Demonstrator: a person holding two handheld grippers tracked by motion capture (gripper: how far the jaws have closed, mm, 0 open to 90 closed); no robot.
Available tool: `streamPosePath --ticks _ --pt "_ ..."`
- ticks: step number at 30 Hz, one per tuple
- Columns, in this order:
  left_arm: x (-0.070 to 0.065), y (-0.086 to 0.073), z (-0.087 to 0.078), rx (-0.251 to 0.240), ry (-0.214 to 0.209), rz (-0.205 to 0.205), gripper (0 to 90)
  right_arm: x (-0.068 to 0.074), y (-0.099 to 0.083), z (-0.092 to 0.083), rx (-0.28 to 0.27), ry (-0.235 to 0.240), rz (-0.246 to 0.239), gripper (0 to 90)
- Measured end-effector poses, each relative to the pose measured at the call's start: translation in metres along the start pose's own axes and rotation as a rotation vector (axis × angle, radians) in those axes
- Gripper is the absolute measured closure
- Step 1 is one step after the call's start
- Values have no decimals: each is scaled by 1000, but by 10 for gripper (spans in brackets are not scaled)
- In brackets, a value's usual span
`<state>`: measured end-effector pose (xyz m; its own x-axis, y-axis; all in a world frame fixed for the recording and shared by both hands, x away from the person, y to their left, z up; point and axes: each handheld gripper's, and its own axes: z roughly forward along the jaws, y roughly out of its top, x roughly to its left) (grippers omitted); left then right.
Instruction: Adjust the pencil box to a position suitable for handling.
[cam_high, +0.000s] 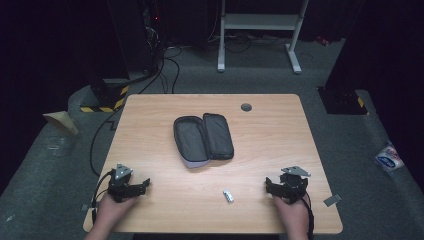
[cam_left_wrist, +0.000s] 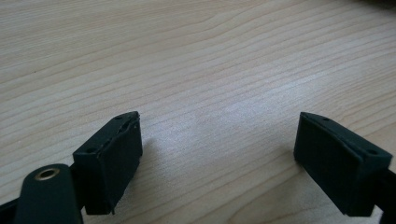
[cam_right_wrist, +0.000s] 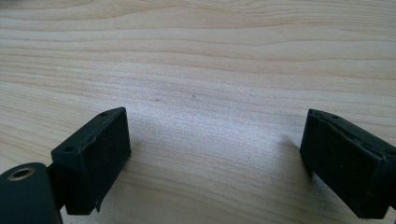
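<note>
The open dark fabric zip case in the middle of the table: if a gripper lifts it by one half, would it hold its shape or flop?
The open dark fabric zip case lies spread flat in two halves, so the free half would probably swing at the hinge. Its sides look soft, so some sag seems likely. It appears empty, so probably light. Both the left gripper and the right gripper rest open, apart from it.

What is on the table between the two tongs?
A small silvery object lies between the left tongs and the right tongs, nearer the right ones; the high view shows it. The rest is bare table.
</note>
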<state>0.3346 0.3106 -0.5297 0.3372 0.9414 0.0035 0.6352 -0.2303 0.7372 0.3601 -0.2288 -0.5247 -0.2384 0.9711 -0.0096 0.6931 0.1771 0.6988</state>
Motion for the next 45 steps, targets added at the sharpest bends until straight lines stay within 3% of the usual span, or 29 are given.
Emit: streamPosePath --ticks 17,23,31,36,39,42,45 --pt "-1 2 2 11 -15 19 115 0 0 0 1 19 -21 81" --pt "0 4 5 32 17 -20 53 1 0 0 0 24 -29 82" --pt "0 1 2 25 10 -5 56 0 0 0 0 25 -30 82" --pt "2 -1 -1 4 5 -4 121 1 -1 -1 -2 24 -30 88" --pt "3 -1 -2 2 2 -4 190 1 -1 -1 -3 22 -28 91" --pt "2 4 -3 12 -5 12 318 1 -1 -1 -3 22 -28 92" --pt "0 5 -3 6 -7 28 365 1 -1 -1 -3 23 -28 93"
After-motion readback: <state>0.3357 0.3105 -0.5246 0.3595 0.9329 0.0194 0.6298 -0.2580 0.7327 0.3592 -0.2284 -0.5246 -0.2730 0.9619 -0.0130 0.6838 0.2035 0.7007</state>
